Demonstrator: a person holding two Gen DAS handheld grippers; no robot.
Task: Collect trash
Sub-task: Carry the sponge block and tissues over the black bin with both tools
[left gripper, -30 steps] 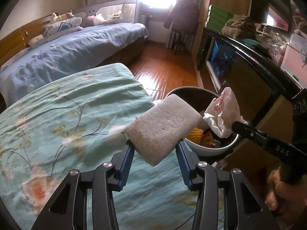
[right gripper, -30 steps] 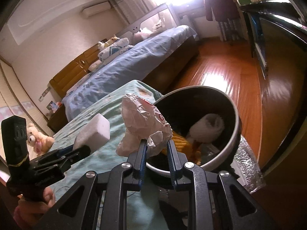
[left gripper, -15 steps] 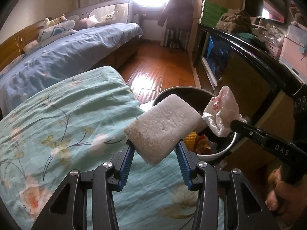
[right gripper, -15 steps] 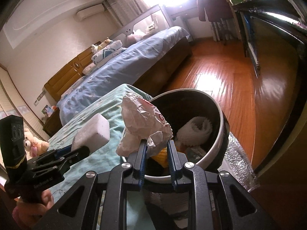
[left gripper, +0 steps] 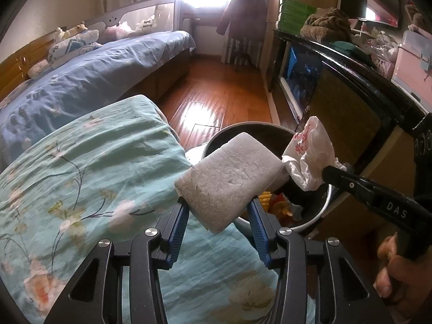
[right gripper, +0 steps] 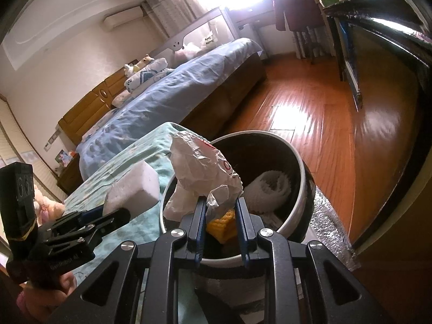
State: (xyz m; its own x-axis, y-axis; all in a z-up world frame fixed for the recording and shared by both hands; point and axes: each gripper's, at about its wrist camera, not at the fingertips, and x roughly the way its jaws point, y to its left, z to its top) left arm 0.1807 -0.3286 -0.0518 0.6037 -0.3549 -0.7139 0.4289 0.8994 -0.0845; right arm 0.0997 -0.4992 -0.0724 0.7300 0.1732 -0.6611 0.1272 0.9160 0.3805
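L fingers [left gripper: 195,225] grip foam block [left gripper: 229,178] at bin rim [left gripper: 321,210]; R fingers [right gripper: 201,216] pinch wrapper [right gripper: 202,170] over bin

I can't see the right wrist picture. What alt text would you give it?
A hand-held gripper pinches a crumpled white wrapper above a round trash bin that already holds rubbish. To its left, a second hand-held gripper holds a white foam block over a floral bedspread.

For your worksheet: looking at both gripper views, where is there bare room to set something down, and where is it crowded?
Free: the floral green quilt between the blue bed and the bin, and the wooden floor between bed and dark cabinet. Crowded: the bin mouth, with trash inside and the foam block and crumpled bag held at it.
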